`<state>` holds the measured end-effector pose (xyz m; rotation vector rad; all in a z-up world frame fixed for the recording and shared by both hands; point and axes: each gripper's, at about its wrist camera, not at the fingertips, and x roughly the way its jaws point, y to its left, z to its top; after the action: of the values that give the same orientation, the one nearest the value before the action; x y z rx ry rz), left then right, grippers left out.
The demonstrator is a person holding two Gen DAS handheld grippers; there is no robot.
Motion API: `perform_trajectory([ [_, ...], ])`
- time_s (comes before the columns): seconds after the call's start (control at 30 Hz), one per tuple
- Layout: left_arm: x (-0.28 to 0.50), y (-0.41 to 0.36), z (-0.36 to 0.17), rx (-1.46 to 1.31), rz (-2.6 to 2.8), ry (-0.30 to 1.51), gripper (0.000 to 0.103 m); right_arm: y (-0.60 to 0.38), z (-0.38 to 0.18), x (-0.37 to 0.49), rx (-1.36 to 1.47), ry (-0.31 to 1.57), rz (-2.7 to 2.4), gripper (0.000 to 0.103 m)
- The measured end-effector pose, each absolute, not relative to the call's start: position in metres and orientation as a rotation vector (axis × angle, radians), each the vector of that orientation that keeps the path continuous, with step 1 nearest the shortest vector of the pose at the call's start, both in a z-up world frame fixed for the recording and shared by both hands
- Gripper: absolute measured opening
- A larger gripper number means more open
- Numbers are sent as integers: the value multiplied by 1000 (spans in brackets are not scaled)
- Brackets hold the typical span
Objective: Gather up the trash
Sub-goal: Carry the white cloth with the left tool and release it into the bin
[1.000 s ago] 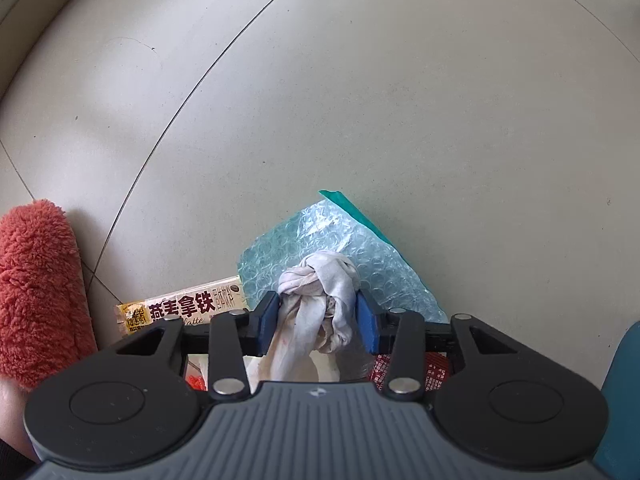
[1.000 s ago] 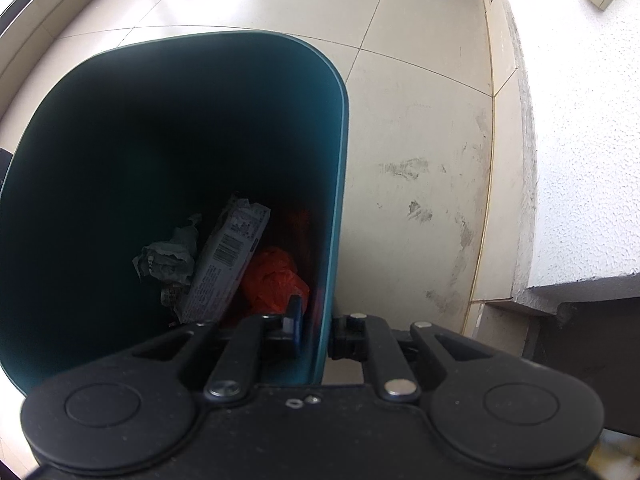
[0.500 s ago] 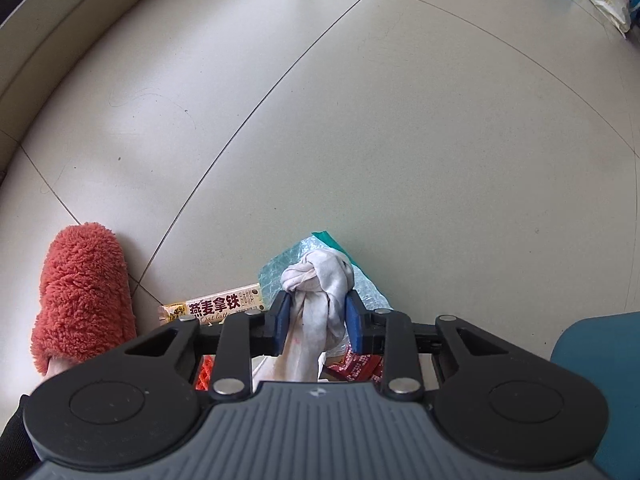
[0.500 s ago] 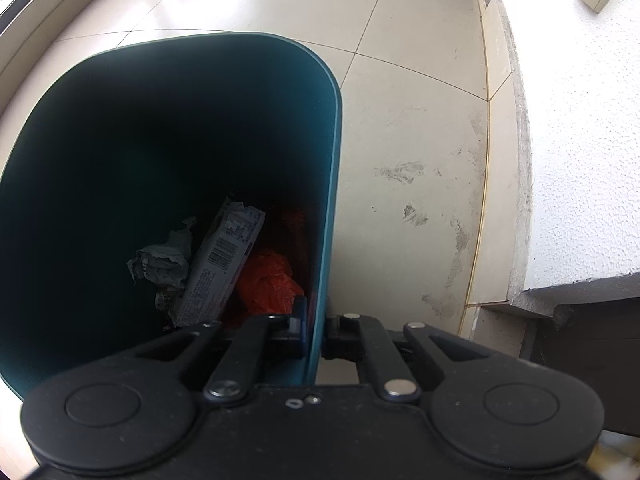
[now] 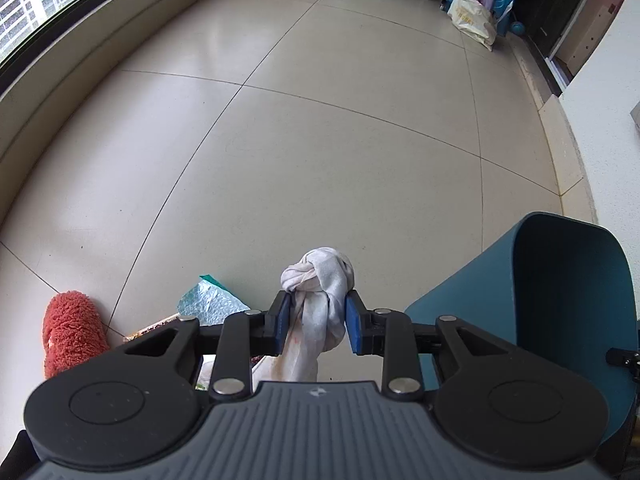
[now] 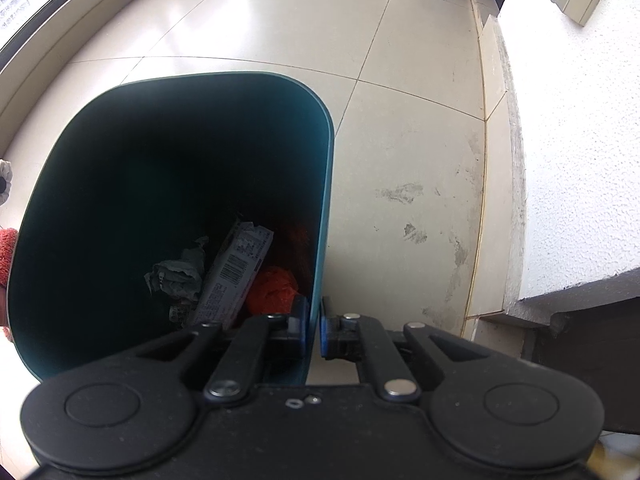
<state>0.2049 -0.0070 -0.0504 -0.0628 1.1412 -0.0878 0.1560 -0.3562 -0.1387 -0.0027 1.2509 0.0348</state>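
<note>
My left gripper point(image 5: 316, 326) is shut on a knotted white plastic bag point(image 5: 320, 280), which hangs high above the floor. Below it on the floor lie a piece of teal bubble wrap point(image 5: 208, 304) and part of a snack wrapper point(image 5: 150, 329). The teal trash bin point(image 5: 560, 300) stands to the right in the left wrist view. My right gripper point(image 6: 314, 330) is shut on the bin's right wall point(image 6: 322, 240). Inside the bin lie crumpled paper point(image 6: 176, 276), a flat carton point(image 6: 236, 276) and an orange-red bag point(image 6: 274, 294).
A person's red fluffy slipper point(image 5: 70, 330) is at the lower left. A white shopping bag point(image 5: 472, 18) and blue items stand far back. In the right wrist view a white wall point(image 6: 580, 140) and a low ledge point(image 6: 490, 160) run along the right of the bin.
My left gripper has risen from the floor with the white bag and swung right, bringing the bin into view. The right gripper has stayed on the bin's wall, and its jaws have closed tighter.
</note>
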Motion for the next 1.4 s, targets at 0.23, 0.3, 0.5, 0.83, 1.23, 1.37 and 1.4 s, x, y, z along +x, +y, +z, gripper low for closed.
perform_trajectory([
  [0.23,182,-69,-12,23,-222,1085,28,-355,-138,157,-15,1245,40,6],
  [0.3,178,-89,-8,43,-267,1078,28,-356,-138,157,-11,1244,42,6],
  [0.5,171,-151,-14,118,-372,1097,28,-354,-137,155,-18,1244,43,6],
  [0.83,176,-219,-60,204,-412,1198,28,-356,-138,155,-2,1241,52,6],
  [1.23,177,-218,-103,184,-403,1261,48,-364,-140,154,32,1236,71,8],
  [1.37,176,-208,-96,147,-420,1227,63,-364,-140,154,32,1237,71,8],
  [1.4,176,-205,-94,130,-424,1230,63,-364,-140,154,31,1237,70,8],
])
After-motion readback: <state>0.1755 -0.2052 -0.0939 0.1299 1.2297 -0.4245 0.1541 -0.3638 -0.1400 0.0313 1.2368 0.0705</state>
